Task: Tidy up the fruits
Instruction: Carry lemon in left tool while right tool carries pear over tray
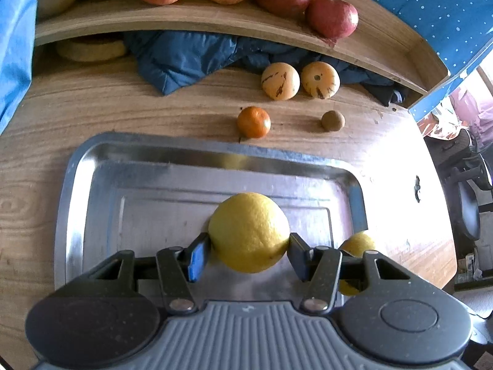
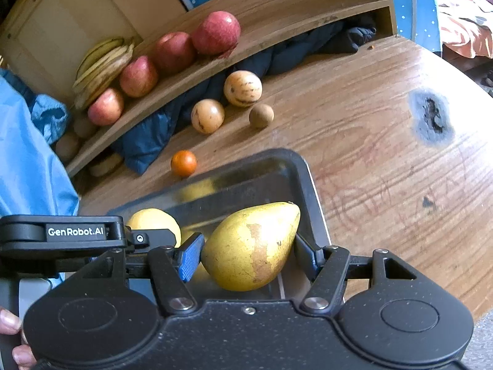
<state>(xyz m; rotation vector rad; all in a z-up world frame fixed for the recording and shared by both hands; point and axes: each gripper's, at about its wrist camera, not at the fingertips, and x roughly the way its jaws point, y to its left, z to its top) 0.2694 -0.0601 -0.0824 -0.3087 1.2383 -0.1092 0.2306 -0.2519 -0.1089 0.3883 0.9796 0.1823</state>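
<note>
While the left gripper [image 1: 249, 248] pinches a yellow lemon [image 1: 249, 231] over the metal tray [image 1: 74, 185], a small orange [image 1: 254, 122] sits just beyond the tray's far rim, w/ a brown kiwi [image 1: 332, 120] near it.

Right wrist view: right gripper [image 2: 248, 251] clamps a yellow pear [image 2: 251, 246] over the tray's [image 2: 311, 182] right edge; red apples [image 2: 215, 32] on the shelf [image 2: 277, 18] well beyond the tray.
</note>
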